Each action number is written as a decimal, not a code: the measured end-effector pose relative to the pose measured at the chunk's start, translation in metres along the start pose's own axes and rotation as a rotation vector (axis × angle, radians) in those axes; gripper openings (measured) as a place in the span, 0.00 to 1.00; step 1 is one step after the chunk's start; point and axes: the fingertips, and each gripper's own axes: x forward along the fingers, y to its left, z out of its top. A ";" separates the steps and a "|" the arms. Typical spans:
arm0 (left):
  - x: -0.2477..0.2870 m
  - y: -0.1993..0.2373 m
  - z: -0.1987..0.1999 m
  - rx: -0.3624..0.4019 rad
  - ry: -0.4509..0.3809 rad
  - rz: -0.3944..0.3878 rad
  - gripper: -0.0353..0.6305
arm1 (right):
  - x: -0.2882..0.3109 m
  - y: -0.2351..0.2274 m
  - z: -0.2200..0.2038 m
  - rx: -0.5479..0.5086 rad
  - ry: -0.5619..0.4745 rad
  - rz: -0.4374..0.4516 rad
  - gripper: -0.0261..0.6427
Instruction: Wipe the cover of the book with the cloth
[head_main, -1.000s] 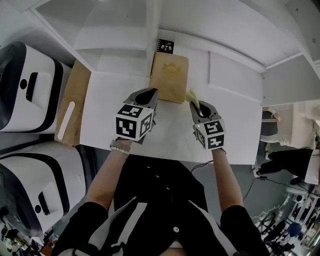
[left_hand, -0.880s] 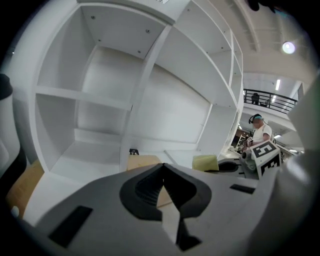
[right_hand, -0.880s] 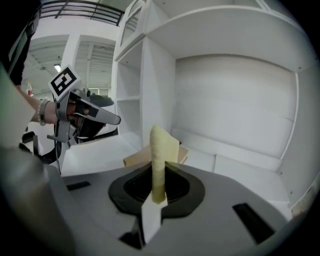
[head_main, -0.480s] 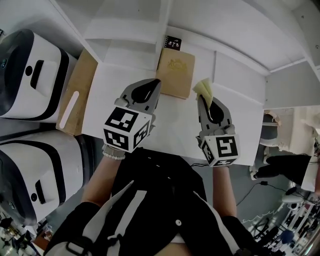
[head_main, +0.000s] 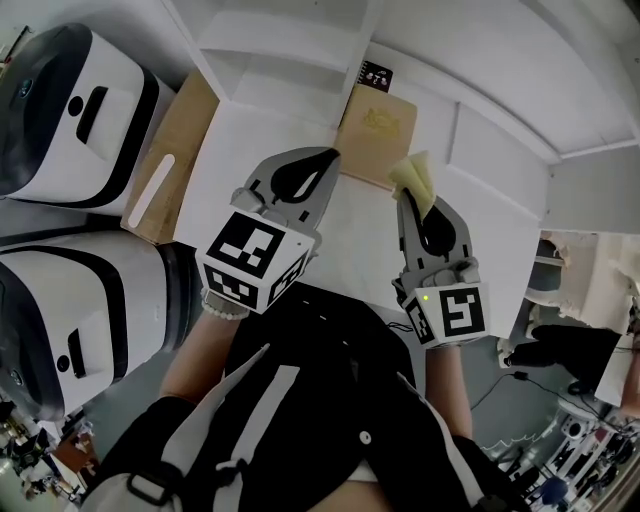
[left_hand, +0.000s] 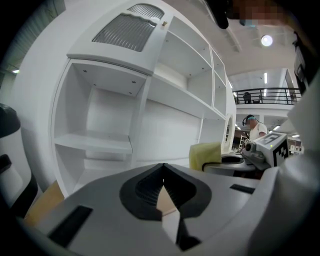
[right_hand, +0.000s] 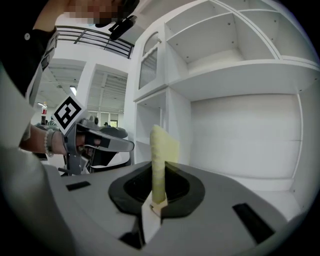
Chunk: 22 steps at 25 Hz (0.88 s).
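Left gripper (head_main: 328, 158) (jaws together, empty) and right gripper (head_main: 405, 203), clamping the cloth (head_main: 417, 178), have risen above the book (head_main: 383, 128).

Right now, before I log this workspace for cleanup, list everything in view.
tan rectangular book: one, tan, flat on the desk by the shelves
small black card: one, black, just behind the book
white desk: one, white, below both claws
brown board with a white strip: one, brown, left of the desk
white-and-black machines: two, far left
white shelf unit: one, white, behind the desk
folded yellow cloth: one, yellow, pinched in the right claw
left claw: shut, empty
right claw: shut on the cloth
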 end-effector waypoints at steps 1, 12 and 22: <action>-0.001 0.000 0.000 -0.005 -0.002 -0.002 0.06 | 0.002 0.003 0.002 -0.007 -0.003 0.006 0.09; -0.008 0.007 0.004 -0.016 -0.022 0.010 0.06 | 0.014 0.014 0.009 -0.003 -0.023 0.032 0.09; -0.009 0.010 0.008 -0.020 -0.032 0.000 0.06 | 0.018 0.014 0.013 -0.009 -0.025 0.021 0.09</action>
